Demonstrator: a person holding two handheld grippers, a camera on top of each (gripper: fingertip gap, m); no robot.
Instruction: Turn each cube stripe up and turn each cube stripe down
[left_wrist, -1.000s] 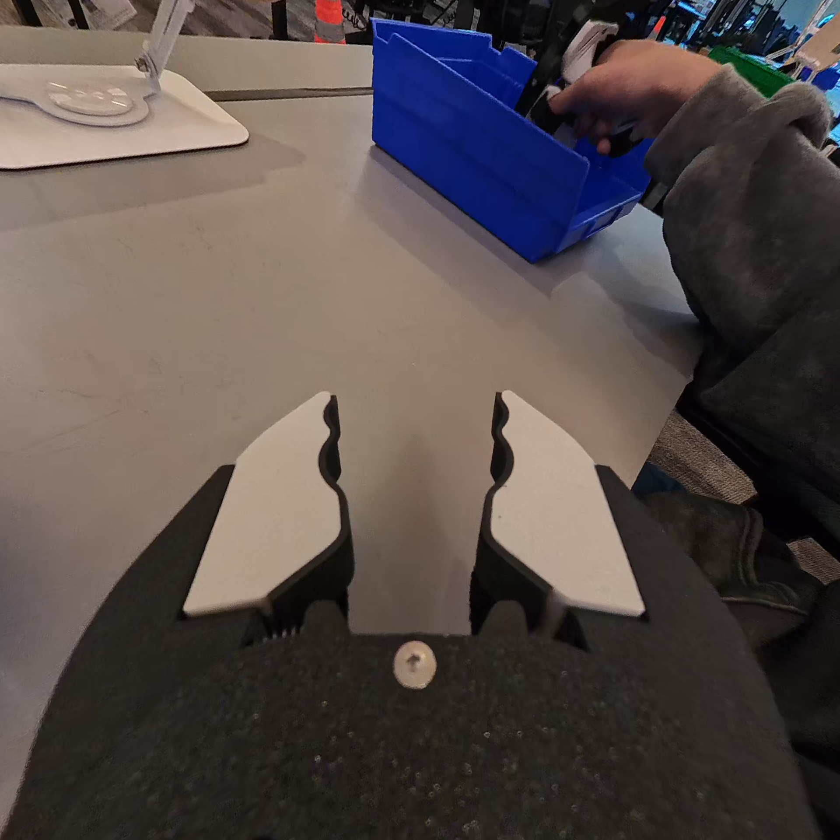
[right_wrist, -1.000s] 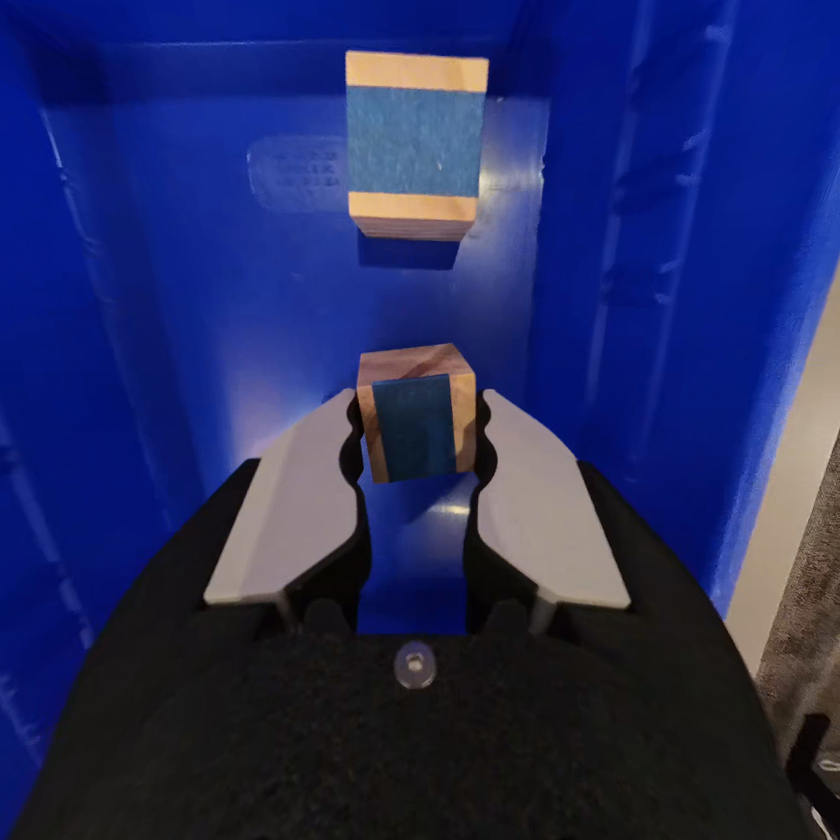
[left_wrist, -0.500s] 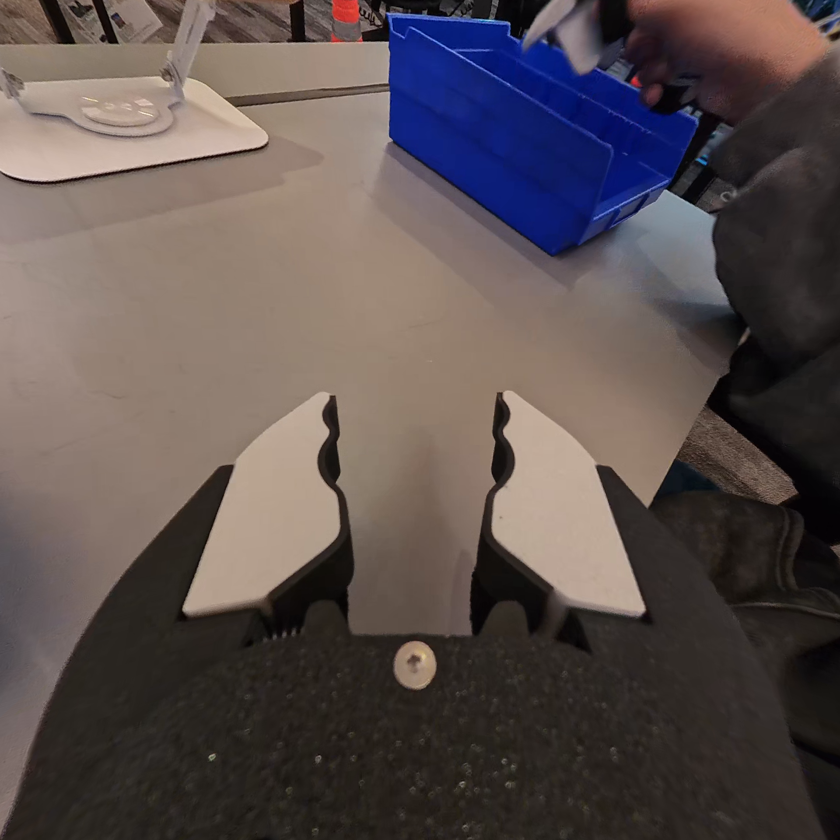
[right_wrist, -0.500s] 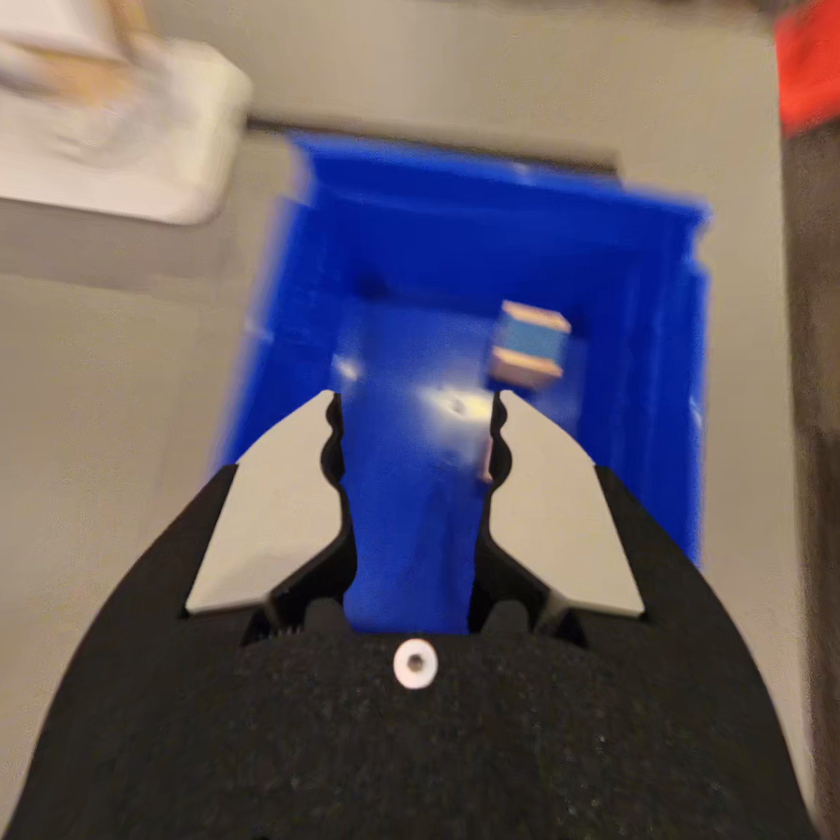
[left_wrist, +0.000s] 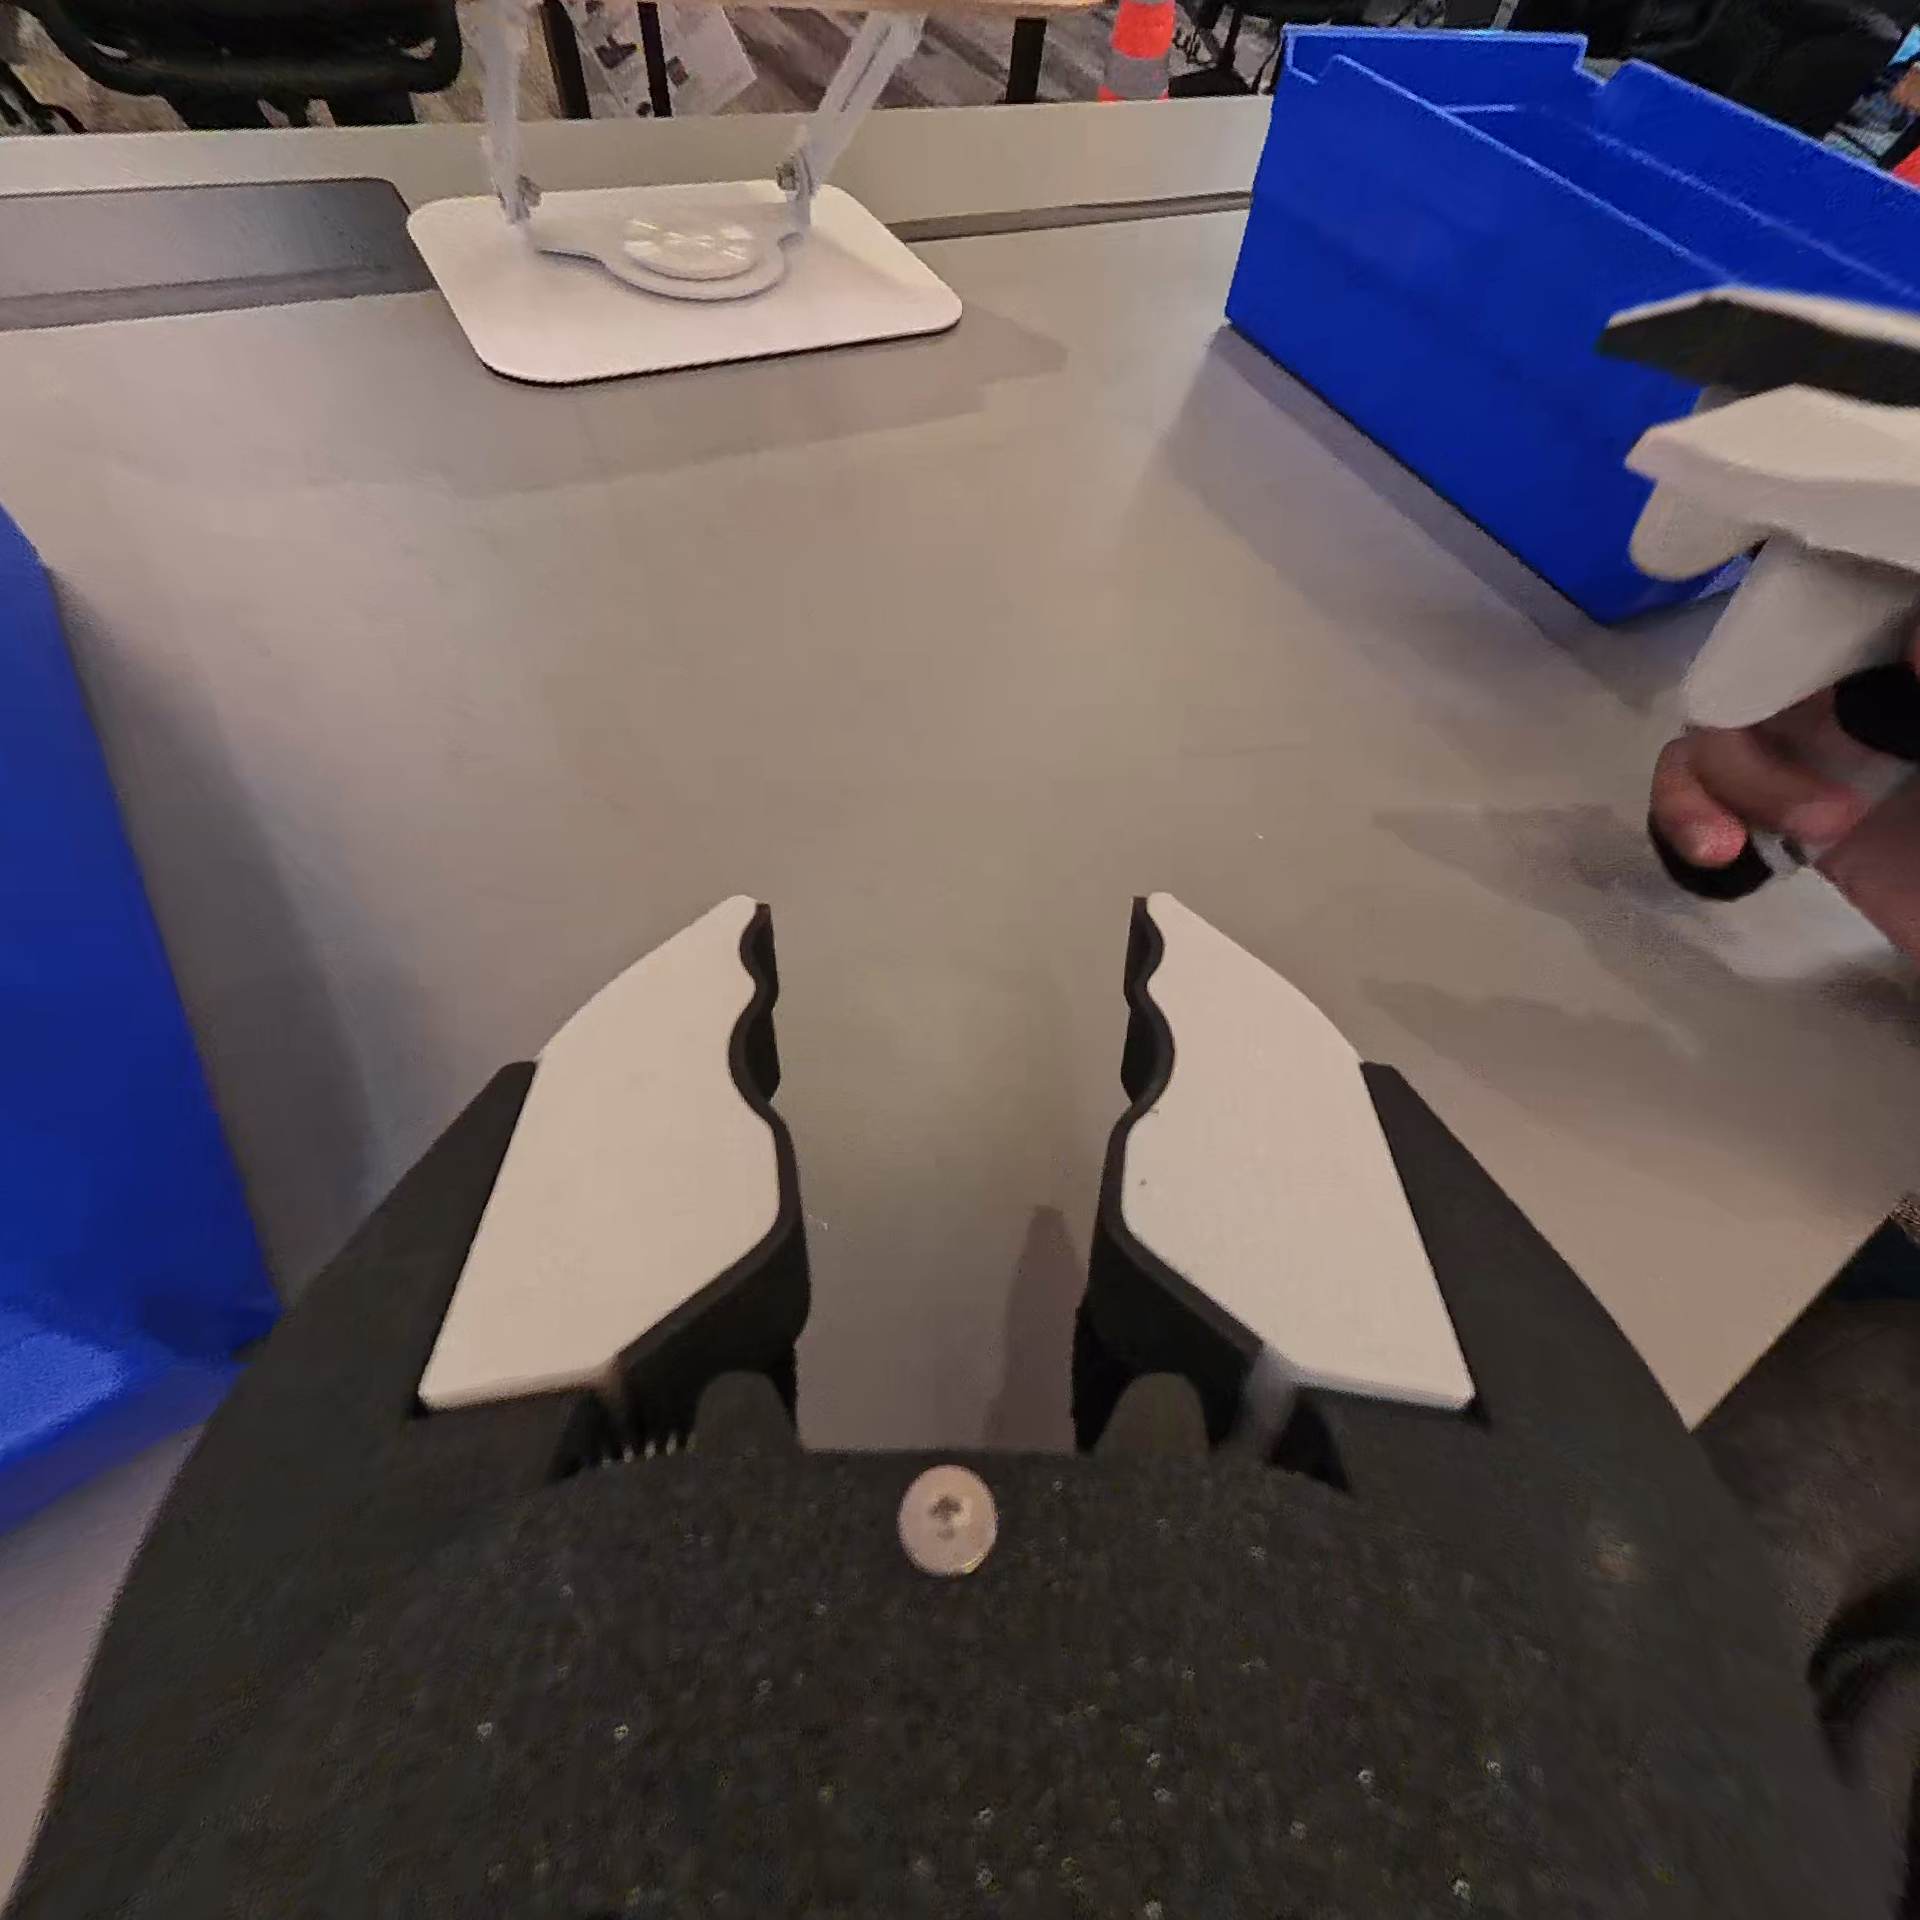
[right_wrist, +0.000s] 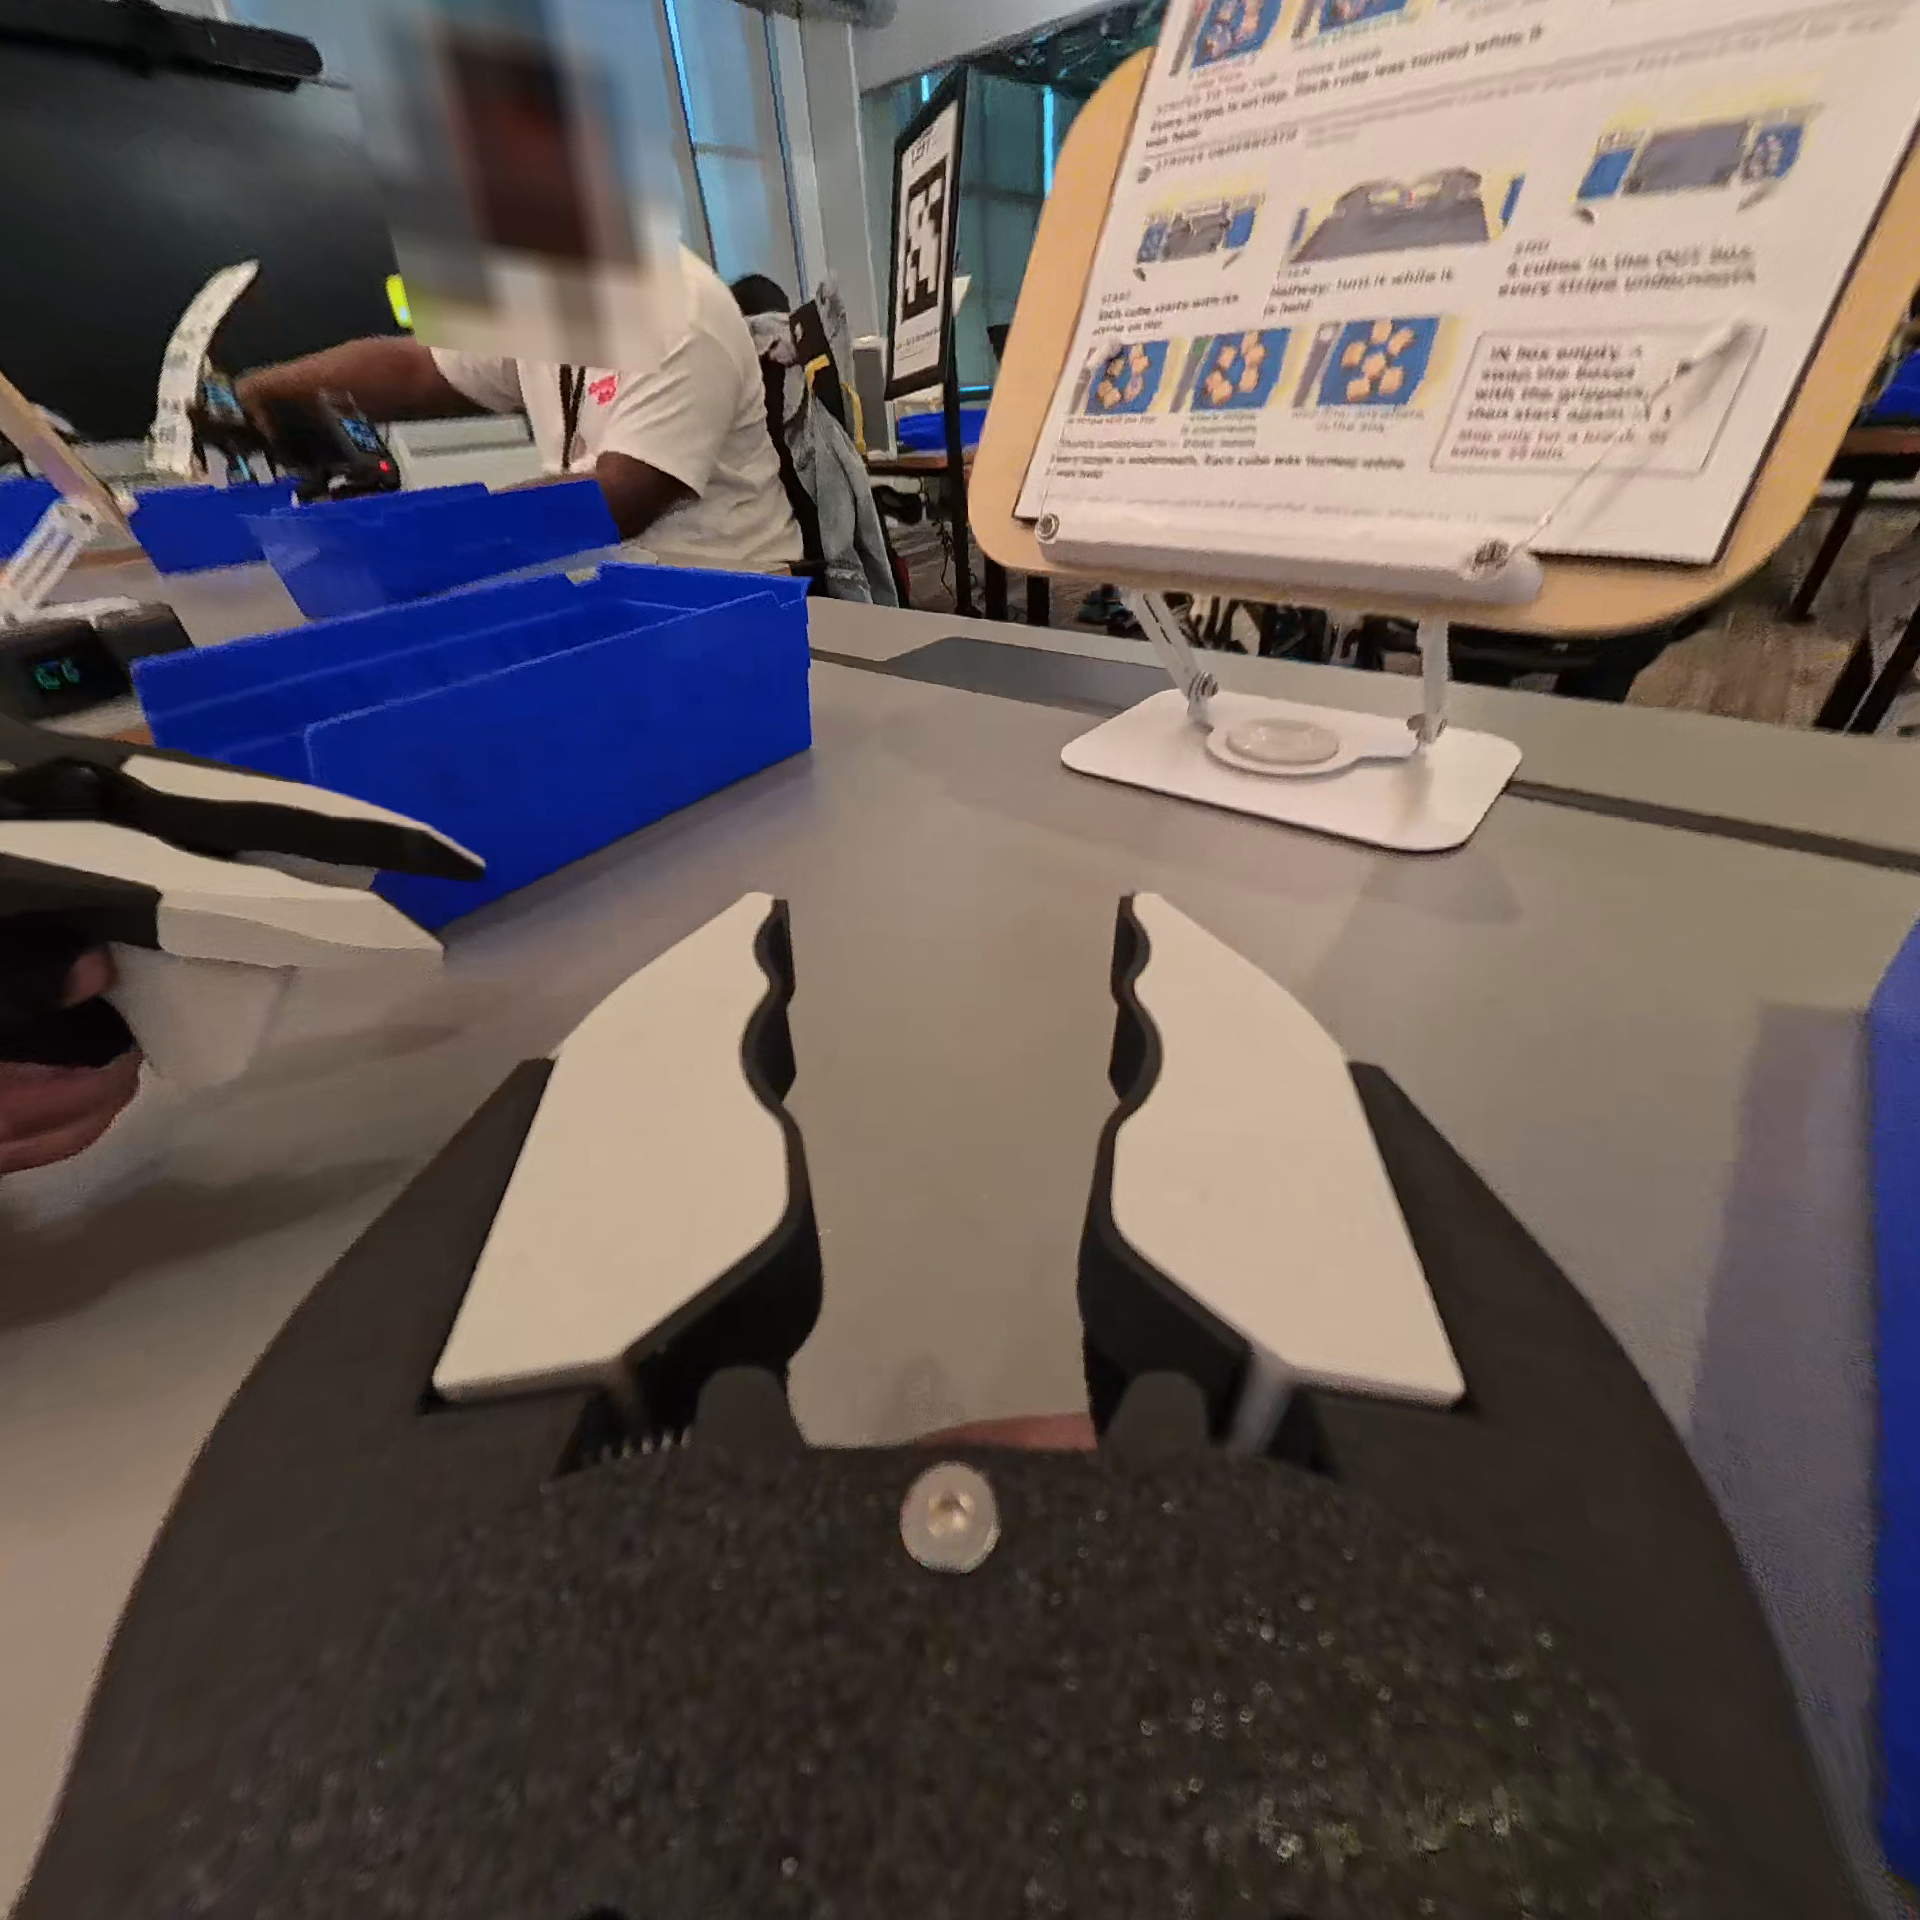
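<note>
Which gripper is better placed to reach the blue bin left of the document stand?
Left, probably: the left gripper is open, empty, beside that blue bin; the right gripper sits by the other bin.

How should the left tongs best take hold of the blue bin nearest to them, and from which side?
Probably its thin upright wall, at the top rim. The blue bin looks too wide for the open left tongs to span, so come from above, one finger inside, one outside.
</note>
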